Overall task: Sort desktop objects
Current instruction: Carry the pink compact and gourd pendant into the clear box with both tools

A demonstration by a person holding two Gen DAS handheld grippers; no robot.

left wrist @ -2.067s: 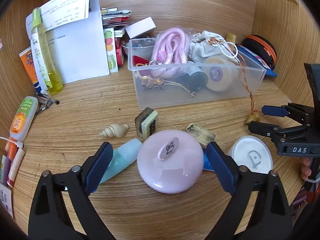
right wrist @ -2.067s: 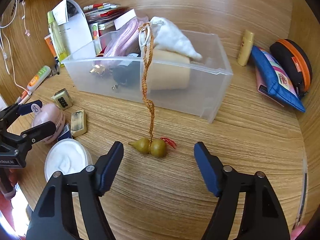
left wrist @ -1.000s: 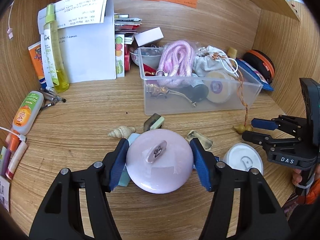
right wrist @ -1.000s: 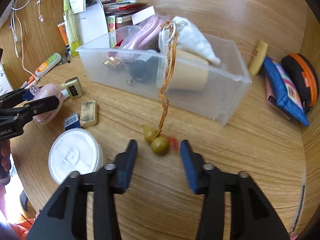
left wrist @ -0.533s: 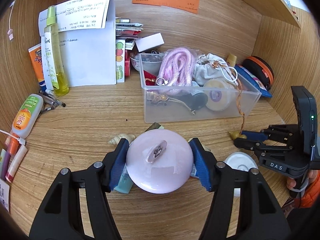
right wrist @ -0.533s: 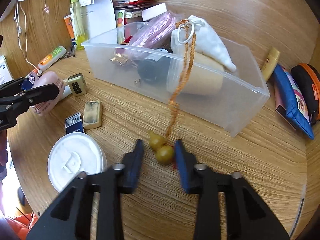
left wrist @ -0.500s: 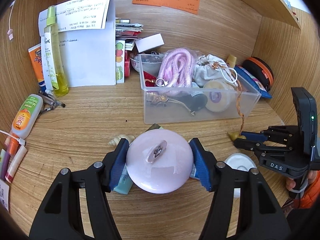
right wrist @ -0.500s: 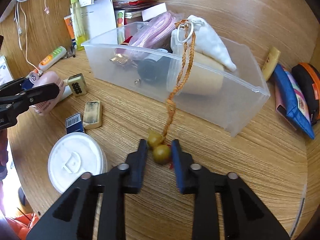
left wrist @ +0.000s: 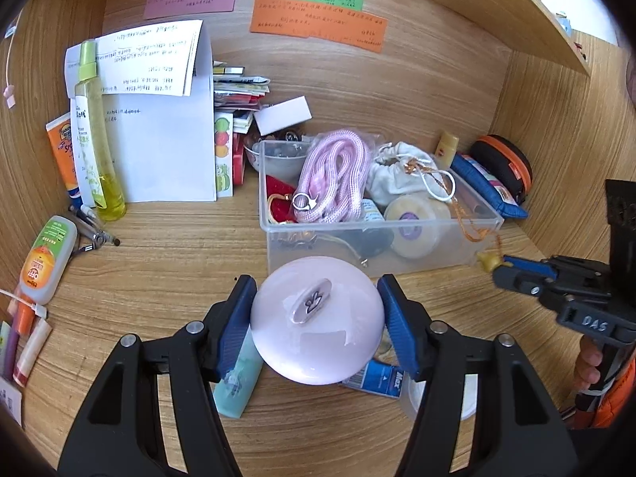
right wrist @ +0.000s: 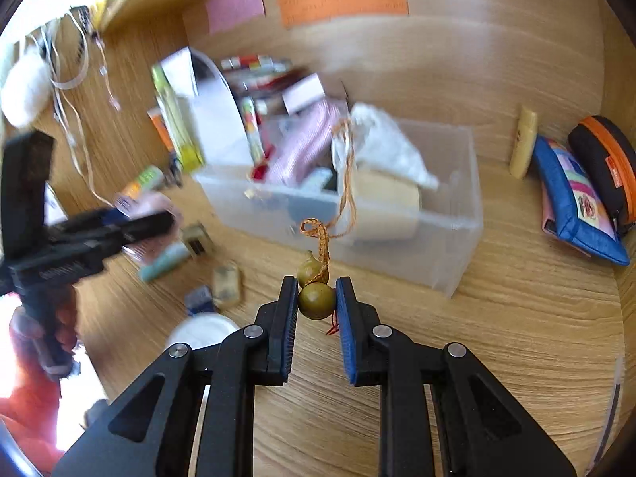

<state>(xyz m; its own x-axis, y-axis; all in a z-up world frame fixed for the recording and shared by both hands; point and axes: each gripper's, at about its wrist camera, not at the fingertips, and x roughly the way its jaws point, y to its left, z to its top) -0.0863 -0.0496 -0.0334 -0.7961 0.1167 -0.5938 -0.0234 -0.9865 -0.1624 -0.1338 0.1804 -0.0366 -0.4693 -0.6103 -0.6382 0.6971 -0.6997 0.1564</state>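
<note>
Right gripper [right wrist: 317, 302] is clamped on the gourd charm [right wrist: 316, 300], its long axis pointing away toward the clear box [right wrist: 457, 238], while left gripper [left wrist: 317, 318] clamps the pink case [left wrist: 317, 320].

Right gripper [right wrist: 317, 302]: fingers [right wrist: 287, 306] clamped on an olive gourd charm [right wrist: 315, 298], its braided orange cord [right wrist: 346, 183] running up into the clear plastic box [right wrist: 449, 238]. Box contents: white pouch [right wrist: 389, 151], pink rope [right wrist: 302, 147], cream round tin [right wrist: 385, 206]. On the wooden surface [right wrist: 516, 318]: blue zip pouch [right wrist: 576, 206] and black-and-orange case [right wrist: 604, 167] at far right; white round lid [right wrist: 202, 330] lower left. Left gripper [right wrist: 119, 230], blurred, holds a pink item whose shape cannot be told.
</note>
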